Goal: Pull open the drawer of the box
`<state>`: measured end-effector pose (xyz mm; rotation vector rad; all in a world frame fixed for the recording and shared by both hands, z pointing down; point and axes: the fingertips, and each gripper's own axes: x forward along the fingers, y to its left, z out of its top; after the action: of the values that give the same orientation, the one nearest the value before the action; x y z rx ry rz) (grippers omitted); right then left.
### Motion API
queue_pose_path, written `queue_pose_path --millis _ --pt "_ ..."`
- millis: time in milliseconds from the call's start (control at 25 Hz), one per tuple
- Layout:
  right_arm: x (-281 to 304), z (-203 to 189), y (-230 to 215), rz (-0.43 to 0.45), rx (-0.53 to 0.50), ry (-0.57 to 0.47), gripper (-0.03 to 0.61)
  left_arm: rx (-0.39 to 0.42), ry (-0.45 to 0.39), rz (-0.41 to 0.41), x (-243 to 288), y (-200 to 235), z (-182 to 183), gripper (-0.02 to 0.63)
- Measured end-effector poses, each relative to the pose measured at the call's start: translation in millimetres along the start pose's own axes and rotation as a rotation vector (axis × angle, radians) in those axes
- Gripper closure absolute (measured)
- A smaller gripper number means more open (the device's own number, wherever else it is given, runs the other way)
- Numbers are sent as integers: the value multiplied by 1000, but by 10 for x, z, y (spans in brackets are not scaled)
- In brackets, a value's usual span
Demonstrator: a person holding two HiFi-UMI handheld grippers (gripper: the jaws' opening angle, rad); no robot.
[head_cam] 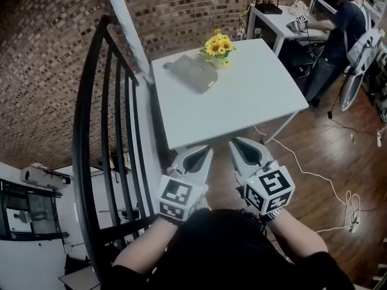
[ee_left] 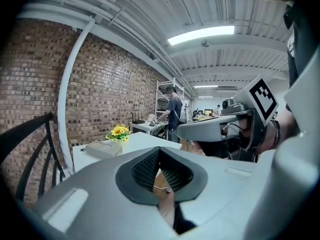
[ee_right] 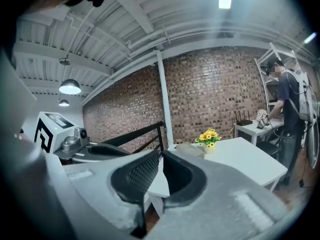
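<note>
The grey box (head_cam: 190, 72) lies flat on the white table (head_cam: 254, 107) at its far left, next to a pot of yellow flowers (head_cam: 219, 46). Its drawer is too small to make out. Both grippers hang close to my body, short of the table's near edge and well away from the box. My left gripper (head_cam: 204, 152) is shut with nothing in it, and so is my right gripper (head_cam: 236, 142). In the left gripper view the box (ee_left: 103, 149) sits far off, beyond the closed jaws (ee_left: 160, 153). The right gripper view shows the box (ee_right: 190, 149) past its closed jaws (ee_right: 161, 158).
A black stair railing (head_cam: 97, 132) runs along the left, close to the table's left side. A person (head_cam: 344, 29) stands at a second white table (head_cam: 272, 18) at the back right. A white cable (head_cam: 329, 183) snakes over the wooden floor to the right.
</note>
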<state>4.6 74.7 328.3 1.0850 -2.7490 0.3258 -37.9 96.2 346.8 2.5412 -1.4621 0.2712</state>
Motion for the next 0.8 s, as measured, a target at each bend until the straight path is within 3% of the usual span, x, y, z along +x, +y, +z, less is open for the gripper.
queue_pose_path --millis 280,800 --pt "702 10 -304 -71 77 60 563 19 1 -32 287 611 141 601" --pt "1729 -329 -1020 -56 260 182 531 -4 76 -16 939 1262 -17 601"
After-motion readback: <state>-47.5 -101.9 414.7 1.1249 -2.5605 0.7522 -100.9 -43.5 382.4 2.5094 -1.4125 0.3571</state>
